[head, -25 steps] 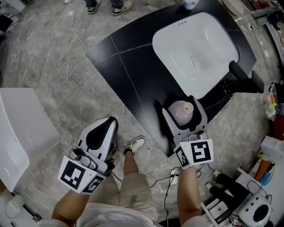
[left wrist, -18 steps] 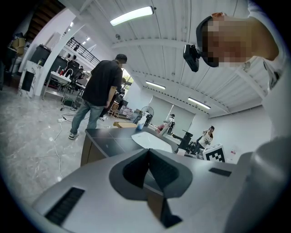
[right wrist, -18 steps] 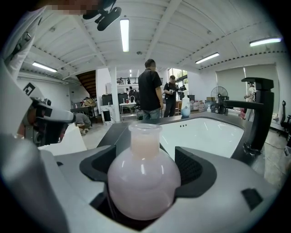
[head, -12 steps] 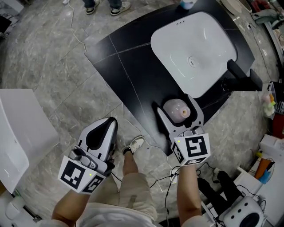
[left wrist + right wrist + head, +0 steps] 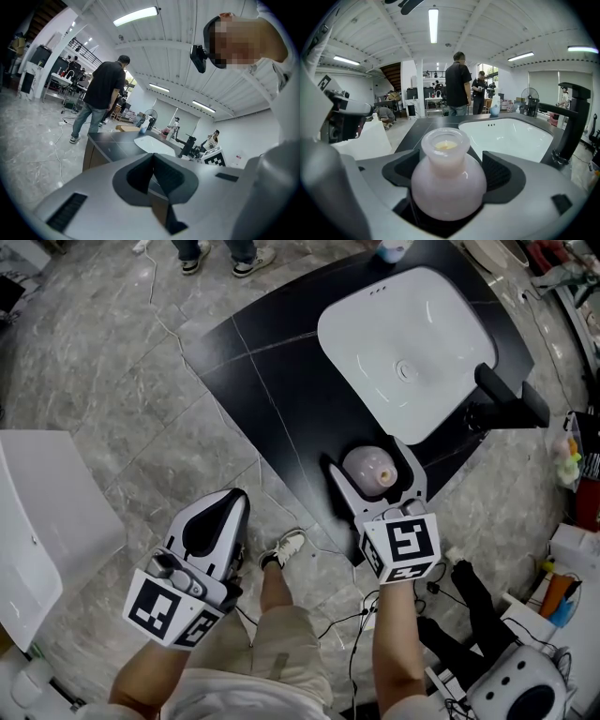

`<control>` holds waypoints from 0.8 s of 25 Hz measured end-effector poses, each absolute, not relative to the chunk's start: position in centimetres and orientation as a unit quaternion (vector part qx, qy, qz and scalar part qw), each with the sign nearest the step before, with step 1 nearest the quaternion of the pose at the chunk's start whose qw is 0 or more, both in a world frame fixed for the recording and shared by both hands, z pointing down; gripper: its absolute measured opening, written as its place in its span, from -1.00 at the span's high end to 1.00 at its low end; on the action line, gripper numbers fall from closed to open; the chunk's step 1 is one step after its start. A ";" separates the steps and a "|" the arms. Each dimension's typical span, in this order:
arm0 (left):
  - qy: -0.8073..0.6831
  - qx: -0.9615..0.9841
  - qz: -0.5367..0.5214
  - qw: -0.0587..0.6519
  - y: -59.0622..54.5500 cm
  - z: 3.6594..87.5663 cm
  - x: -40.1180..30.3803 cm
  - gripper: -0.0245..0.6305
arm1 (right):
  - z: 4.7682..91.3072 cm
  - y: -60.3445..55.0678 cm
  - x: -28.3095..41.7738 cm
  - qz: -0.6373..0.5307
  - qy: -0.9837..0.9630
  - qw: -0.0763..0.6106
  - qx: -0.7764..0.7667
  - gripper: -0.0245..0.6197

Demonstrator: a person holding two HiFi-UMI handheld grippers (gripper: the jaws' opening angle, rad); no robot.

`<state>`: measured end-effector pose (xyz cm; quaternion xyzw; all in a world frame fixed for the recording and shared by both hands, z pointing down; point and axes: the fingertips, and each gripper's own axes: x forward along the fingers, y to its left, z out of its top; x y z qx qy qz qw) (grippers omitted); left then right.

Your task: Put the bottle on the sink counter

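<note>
Right tool [image 5: 369,459]: jaws clamped round pale pink bottle [image 5: 373,470], upright, over black counter [image 5: 281,381] near corner, just beside white basin [image 5: 403,334]. Left tool [image 5: 208,529]: jaws together, empty, idle off counter. Step: placing. Next, likely: seat base flat, then release.

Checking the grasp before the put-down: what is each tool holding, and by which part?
The right tool grips the pale pink bottle by its round body, neck free above. The left tool, jaws together, holds nothing.
</note>
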<state>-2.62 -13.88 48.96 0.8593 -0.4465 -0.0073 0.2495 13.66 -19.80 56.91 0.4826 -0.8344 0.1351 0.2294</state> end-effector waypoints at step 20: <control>-0.438 0.863 -0.002 0.252 -13.2 49.0 -3.0 0.88 | 56.4 -19.5 14.0 0.127 -0.824 0.224 0.505 -0.39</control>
